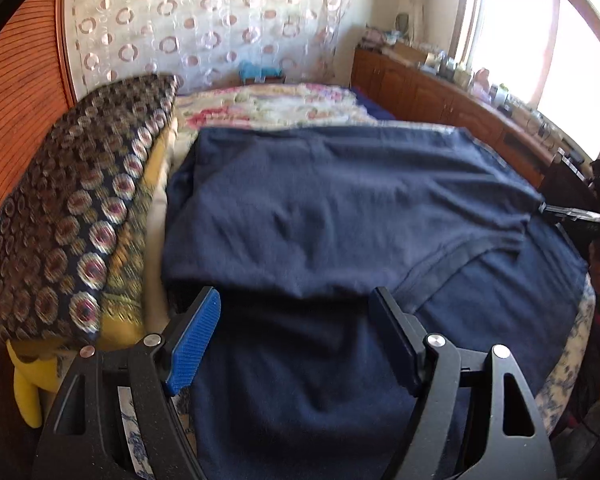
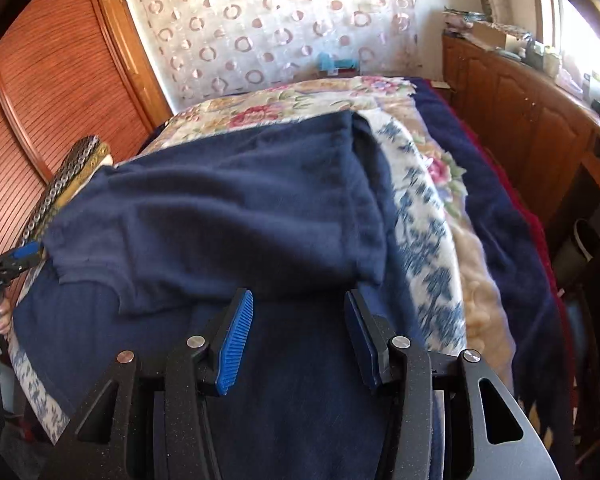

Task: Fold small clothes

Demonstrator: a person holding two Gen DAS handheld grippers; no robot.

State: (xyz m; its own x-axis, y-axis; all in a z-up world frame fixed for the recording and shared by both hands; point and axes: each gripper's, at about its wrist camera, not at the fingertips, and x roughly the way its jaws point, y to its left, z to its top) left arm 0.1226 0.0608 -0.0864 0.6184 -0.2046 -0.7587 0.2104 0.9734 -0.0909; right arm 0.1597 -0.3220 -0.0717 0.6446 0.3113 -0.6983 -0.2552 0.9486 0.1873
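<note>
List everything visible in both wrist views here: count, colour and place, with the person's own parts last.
Navy knit garment: one, dark blue, partly folded on the bed.
Floral quilt: one, cream with pink flowers, beyond the garment.
Blue-and-white print sheet: one, beside the garment.
Circle-patterned pillow: one, dark with gold, beside the garment.
Wooden cabinet: one, brown, under the window.
Ring-patterned curtain: one, white, behind the bed.
Left gripper: black, blue pads, open over the garment.
Right gripper: same, open.
</note>
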